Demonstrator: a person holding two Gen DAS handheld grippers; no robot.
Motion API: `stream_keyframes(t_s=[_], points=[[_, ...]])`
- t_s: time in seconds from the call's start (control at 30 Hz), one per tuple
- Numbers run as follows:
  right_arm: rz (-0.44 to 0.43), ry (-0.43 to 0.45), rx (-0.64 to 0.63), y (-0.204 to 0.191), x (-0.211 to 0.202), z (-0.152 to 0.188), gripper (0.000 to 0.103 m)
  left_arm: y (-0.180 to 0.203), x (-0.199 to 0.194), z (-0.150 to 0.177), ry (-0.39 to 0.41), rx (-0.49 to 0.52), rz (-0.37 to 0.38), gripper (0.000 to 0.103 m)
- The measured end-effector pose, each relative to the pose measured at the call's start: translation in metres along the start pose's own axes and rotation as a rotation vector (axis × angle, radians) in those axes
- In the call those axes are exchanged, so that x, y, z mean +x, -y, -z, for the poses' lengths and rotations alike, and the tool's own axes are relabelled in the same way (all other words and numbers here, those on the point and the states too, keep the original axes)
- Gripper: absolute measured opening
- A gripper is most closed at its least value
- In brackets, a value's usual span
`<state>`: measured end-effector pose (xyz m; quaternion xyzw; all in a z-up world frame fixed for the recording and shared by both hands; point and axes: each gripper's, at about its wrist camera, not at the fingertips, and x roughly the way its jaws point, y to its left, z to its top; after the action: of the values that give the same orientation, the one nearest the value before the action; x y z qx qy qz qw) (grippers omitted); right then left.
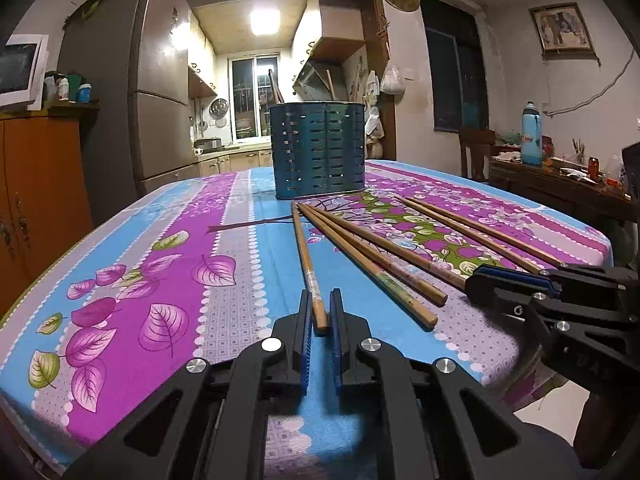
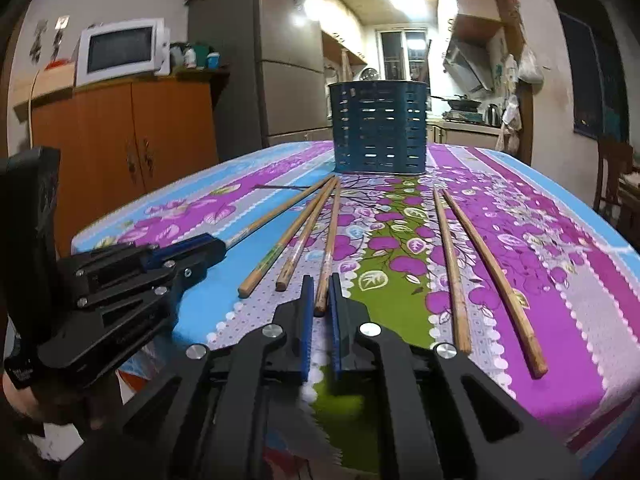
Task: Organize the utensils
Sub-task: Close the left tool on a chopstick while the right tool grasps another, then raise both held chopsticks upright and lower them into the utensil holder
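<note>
We hold both grippers low over the near edge of the table (image 1: 224, 216), which wears a floral cloth in blue, purple & green.

Left gripper (image 1: 321, 312): jaws pressed in on the near end of the leftmost chopstick (image 1: 306, 256), pads tight on both sides of it. The stick lies along the cloth, running away from us toward the holder. From the right wrist cam, this same gripper (image 2: 212, 245) shows at left, jaws shut, w/ that stick (image 2: 280, 210) coming out of the tip.

Right gripper (image 2: 320, 294): jaws pinching the near end of the third chopstick (image 2: 330, 236), counted from the left. It also lies flat on the cloth. From the left wrist cam, the right gripper (image 1: 478, 280) sits at right, closed on that stick's end.

Between the two gripped sticks lie two loose chopsticks (image 2: 296, 232), side by side, near ends apart & far tips converging w/ the gripped ones. Right of the right gripper, well apart from that group, lies another pair of chopsticks (image 2: 472, 268), roughly parallel, near ends close to the table edge.

Further back, mid table, stands the blue perforated utensil holder (image 2: 378, 128), upright, just past the far tips of the left group. In the left wrist cam, stick tips poke above its rim.

Beyond the table: fridge (image 2: 288, 60), orange cabinet (image 2: 120, 132) w/ a white microwave (image 2: 120, 50) on top, & a lit kitchen behind.
</note>
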<state>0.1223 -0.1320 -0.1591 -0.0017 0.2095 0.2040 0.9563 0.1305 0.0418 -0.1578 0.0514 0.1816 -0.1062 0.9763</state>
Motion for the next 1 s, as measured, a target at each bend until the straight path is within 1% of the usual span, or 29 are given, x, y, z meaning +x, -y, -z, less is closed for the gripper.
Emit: stream_keyframes(t_s=[0.2, 0.3, 0.53, 0.67, 0.87, 1.0], points=[[0.011, 0.028, 0.01, 0.004, -0.012, -0.008, 0.005, -0.002, -0.005, -0.004, 0.007, -0.006, 0.004, 0.01], [0.013, 0.06, -0.011, 0.004, -0.026, -0.02, 0.005, -0.004, -0.018, -0.015, 0.04, -0.011, 0.007, 0.01], [0.024, 0.151, -0.061, 0.006, -0.061, -0.058, 0.005, -0.008, -0.054, -0.056, 0.16, -0.007, 0.002, 0.009], [0.019, 0.208, -0.085, 0.01, -0.077, -0.085, 0.005, -0.009, -0.066, -0.079, 0.218, 0.011, -0.004, 0.008], [-0.002, 0.239, -0.111, 0.019, -0.082, -0.119, 0.005, -0.006, -0.072, -0.11, 0.275, 0.027, -0.001, 0.007], [-0.029, 0.23, -0.12, 0.024, -0.076, -0.143, 0.005, -0.004, -0.071, -0.138, 0.305, 0.041, 0.0, 0.007]])
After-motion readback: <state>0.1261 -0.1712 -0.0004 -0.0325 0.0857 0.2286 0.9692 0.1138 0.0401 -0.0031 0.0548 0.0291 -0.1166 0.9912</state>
